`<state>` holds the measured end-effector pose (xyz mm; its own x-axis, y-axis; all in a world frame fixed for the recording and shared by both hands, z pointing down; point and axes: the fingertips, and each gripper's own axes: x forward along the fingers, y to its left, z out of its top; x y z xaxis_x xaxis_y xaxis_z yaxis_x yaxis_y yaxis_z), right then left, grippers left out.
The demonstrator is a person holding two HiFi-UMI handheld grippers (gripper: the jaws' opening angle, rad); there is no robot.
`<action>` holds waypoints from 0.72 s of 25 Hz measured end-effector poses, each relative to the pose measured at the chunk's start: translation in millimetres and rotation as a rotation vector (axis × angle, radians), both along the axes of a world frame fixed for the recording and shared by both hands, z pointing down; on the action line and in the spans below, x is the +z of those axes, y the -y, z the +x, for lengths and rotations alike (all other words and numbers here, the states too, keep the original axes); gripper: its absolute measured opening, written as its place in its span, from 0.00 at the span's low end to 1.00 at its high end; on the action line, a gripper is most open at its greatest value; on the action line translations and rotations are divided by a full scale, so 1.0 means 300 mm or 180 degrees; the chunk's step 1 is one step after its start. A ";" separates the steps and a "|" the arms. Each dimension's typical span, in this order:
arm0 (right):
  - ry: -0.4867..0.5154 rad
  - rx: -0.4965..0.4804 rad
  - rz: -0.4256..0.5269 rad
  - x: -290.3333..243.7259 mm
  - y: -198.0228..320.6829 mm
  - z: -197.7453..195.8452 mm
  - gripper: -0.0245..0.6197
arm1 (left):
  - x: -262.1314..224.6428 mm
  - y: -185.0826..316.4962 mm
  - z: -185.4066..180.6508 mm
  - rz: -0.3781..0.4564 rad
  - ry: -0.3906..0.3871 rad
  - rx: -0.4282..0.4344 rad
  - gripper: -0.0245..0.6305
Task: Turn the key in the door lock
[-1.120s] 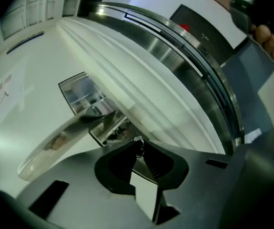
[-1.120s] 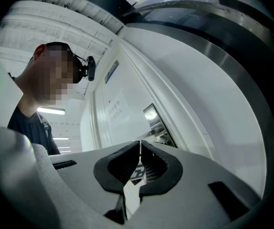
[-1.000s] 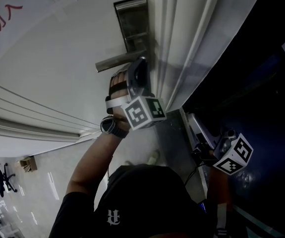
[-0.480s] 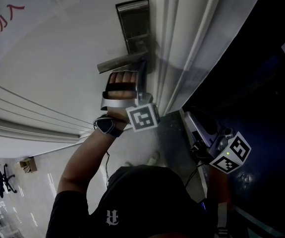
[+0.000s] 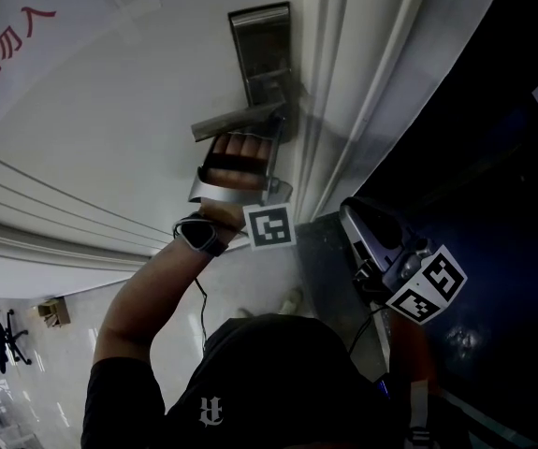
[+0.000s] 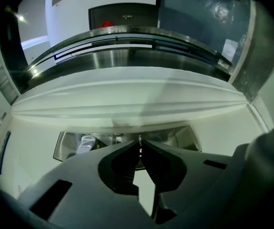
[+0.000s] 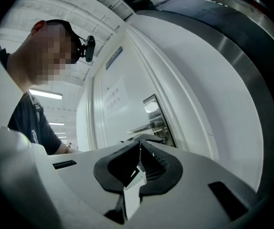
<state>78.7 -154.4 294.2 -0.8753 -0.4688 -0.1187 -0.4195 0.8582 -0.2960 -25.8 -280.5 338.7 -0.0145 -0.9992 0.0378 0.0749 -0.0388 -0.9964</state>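
A steel lock plate with a lever handle sits on the white door. My left gripper is held up against the plate just under the lever. In the left gripper view its jaws are pressed together on a thin silver key that points into the lock plate. My right gripper hangs lower right, away from the lock, beside the door frame. Seen in its own view, the right gripper is shut with nothing between the jaws, and the lock plate shows beyond.
White moulded door frame runs beside the lock, with a dark glass panel to its right. A metal strip lies below the frame. A notice with red characters is taped on the door at upper left.
My left hand and gripper have rolled under the lever: the marker cube now faces the camera squarely, and the fingers of the hand show. The right gripper has drifted slightly up.
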 end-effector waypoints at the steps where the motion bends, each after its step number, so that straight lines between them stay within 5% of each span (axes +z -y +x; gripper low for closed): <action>1: 0.0001 -0.0002 -0.0001 0.000 0.000 -0.003 0.06 | 0.000 0.001 0.002 0.0000 0.0035 0.0016 0.06; 7: -0.0002 -0.0014 0.0002 -0.001 -0.006 -0.024 0.06 | 0.002 -0.008 0.002 -0.0055 -0.0073 0.0089 0.06; 15: -0.0126 0.0053 -0.0031 0.038 0.018 -0.056 0.06 | -0.012 -0.075 0.002 -0.0114 -0.0718 0.0253 0.09; 18: -0.0184 0.0096 -0.0021 0.054 0.041 -0.074 0.06 | -0.023 -0.112 0.007 -0.0137 -0.1133 0.0360 0.08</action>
